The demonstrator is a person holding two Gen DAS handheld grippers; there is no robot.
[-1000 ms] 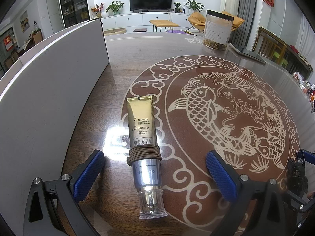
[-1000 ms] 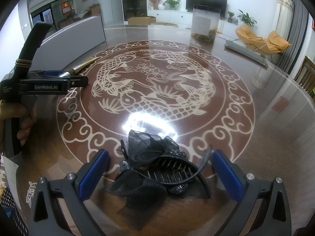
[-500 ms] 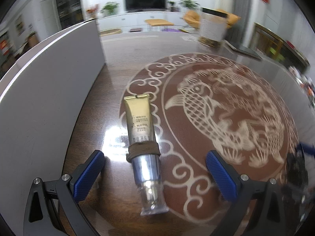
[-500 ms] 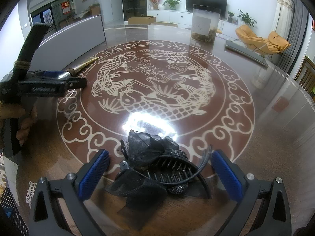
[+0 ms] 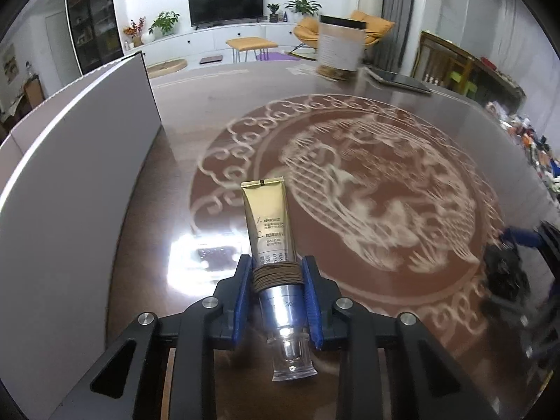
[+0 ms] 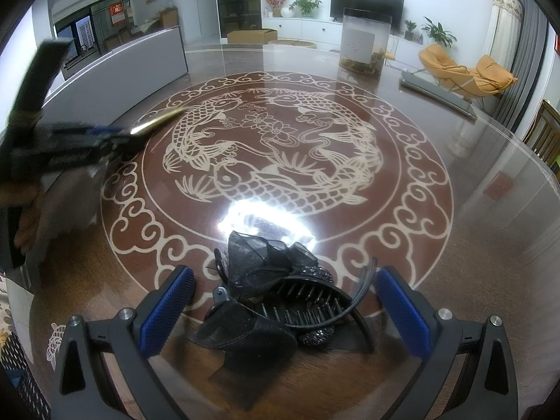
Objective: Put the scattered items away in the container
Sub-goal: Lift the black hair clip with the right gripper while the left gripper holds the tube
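Behind the table (image 6: 490, 210) a living room is seen, with a TV (image 5: 225, 5) on a white cabinet and orange chairs (image 6: 465, 68) at the right. Most of the glossy brown tabletop, marked with a pale fish medallion (image 6: 276, 161), is left bare, so open room is given across the middle and toward the far edge.

At the left, a long grey container wall (image 5: 70, 189) is stood along the table's edge; its inside cannot be seen from either view. Just beside it, the left gripper (image 5: 276, 297) is seen clenched on a tube (image 5: 269, 224): the blue pads (image 5: 241, 294) are pressed against both sides at the band of brown cord wound round it. The gold crimped end is pointed away from the camera and the clear cap toward it. The table behind the tube is blurred. From the right wrist view this gripper is seen as a blurred dark shape at the left, with the tube's gold end sticking out.

Nearer the front edge, the right gripper (image 6: 283, 301) is held wide apart, its pads clear of a black hair claw (image 6: 280, 301) with a mesh bow, which is lying on the table between them.

At the far right, a clear jar (image 6: 365, 43) with a white label is stood, something brownish at its bottom, and a flat grey slab (image 6: 437, 94) is laid beside it.
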